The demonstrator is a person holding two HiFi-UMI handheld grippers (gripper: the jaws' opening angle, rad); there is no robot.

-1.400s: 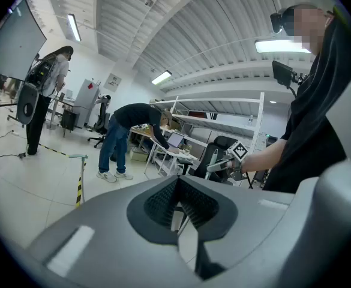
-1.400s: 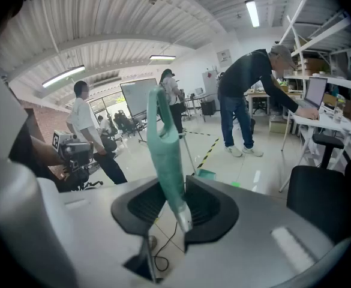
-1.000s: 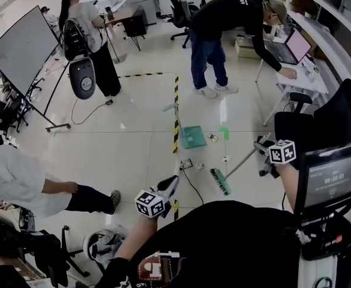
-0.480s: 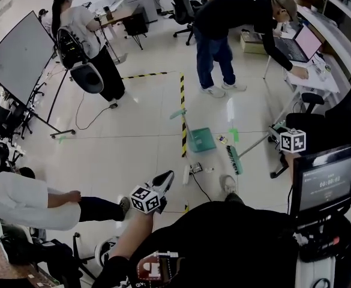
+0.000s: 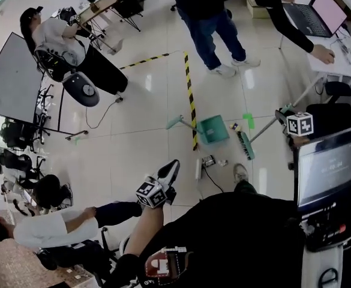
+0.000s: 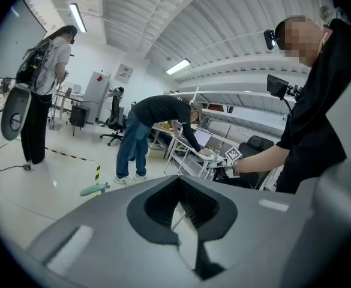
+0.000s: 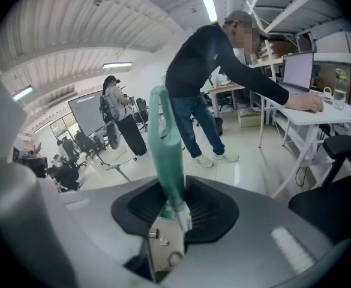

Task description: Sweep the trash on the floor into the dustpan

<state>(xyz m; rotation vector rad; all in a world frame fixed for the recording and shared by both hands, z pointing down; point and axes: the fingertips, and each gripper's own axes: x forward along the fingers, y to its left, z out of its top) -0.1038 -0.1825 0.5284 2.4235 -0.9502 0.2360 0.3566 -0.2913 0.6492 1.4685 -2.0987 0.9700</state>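
The green dustpan lies on the tiled floor beside the yellow-black tape line, its long handle pointing left. My right gripper is shut on the green broom handle. The broom head rests on the floor just right of the dustpan. A small piece of trash lies between the pan and the broom head. More scraps lie nearer me. My left gripper hangs above the floor below the dustpan, shut and empty. The dustpan handle also shows in the left gripper view.
A person bends over a white desk with a laptop at the back right. Another person stands back left by a board on a stand. A seated person's legs reach in from the left. A black cable runs along the floor.
The broom head has swept across the floor towards the dustpan and now lies close beside it. My head view has shifted, so the whole scene sits higher and further right.
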